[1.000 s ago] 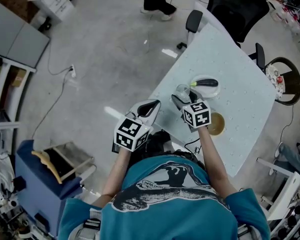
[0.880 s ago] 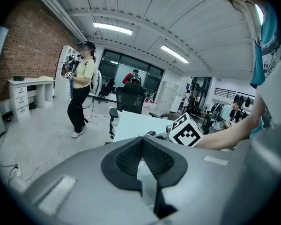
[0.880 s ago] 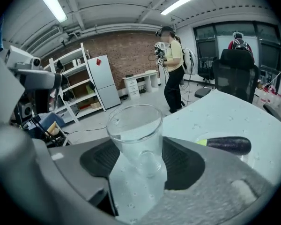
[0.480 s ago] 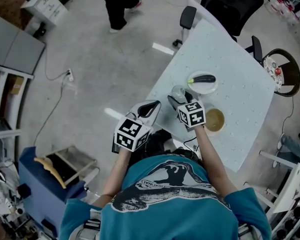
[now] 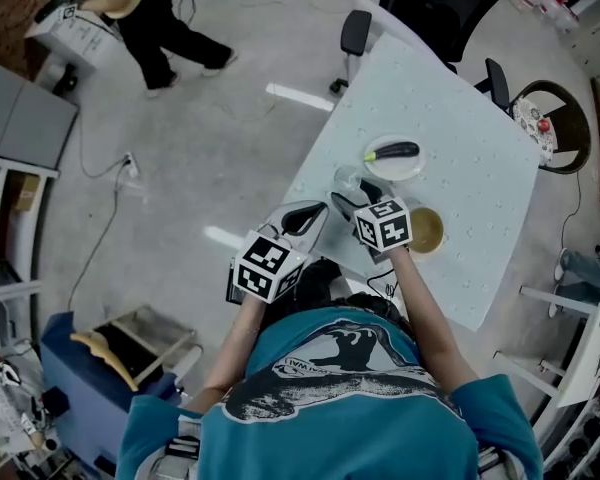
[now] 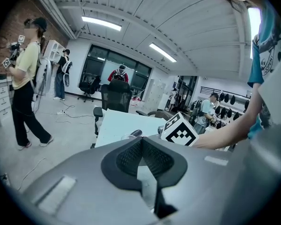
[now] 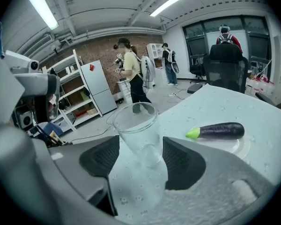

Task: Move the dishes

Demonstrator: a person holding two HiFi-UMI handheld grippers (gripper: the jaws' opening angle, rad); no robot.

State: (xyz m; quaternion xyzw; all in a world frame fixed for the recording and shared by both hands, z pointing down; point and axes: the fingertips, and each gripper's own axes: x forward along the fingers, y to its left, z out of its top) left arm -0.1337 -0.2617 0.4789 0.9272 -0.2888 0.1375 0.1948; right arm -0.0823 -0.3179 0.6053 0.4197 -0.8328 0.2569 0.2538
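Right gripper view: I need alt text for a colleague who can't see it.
A clear glass stands upright on the pale table, between the open jaws of the right gripper. To its right, a purple eggplant lies on a white plate. People stand near shelves in the background.

The head view looks steeply down on the table. Both gripper views face level across it, the right close to the glass, perhaps shared.
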